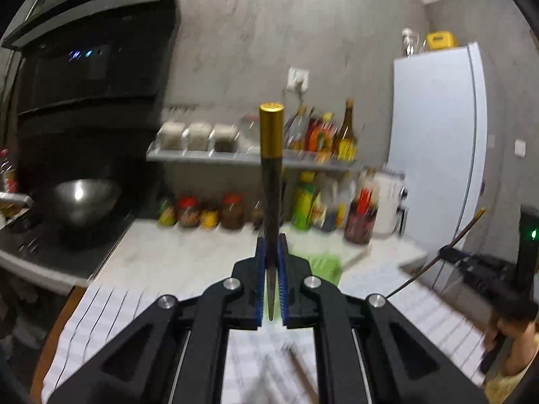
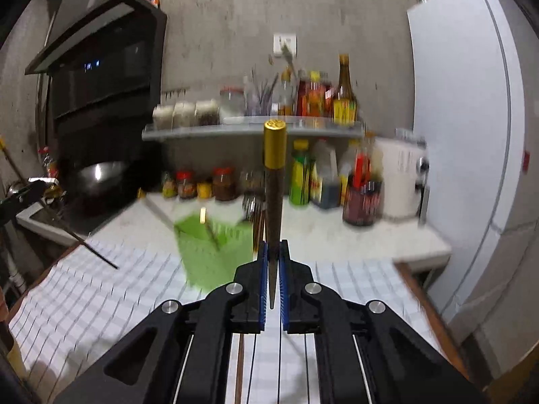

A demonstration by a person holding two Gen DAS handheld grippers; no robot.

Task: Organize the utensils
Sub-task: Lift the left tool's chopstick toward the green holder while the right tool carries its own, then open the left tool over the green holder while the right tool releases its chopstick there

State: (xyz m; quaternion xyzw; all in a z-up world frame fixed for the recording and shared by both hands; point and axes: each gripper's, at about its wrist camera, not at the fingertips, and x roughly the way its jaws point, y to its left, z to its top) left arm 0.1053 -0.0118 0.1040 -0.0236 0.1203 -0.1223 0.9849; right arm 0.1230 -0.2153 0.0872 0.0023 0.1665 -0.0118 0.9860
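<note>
Each gripper's fingers are clamped on a gold-capped chopstick: left gripper (image 1: 272, 262), right gripper (image 2: 273, 262). The green holder (image 2: 215, 252) stands at ten o'clock on the table (image 2: 101, 289). Carry both chopsticks upright, then lower them straight in.

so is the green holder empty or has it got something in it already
Not empty: in the right wrist view a gold-capped chopstick leans inside the green holder.
</note>
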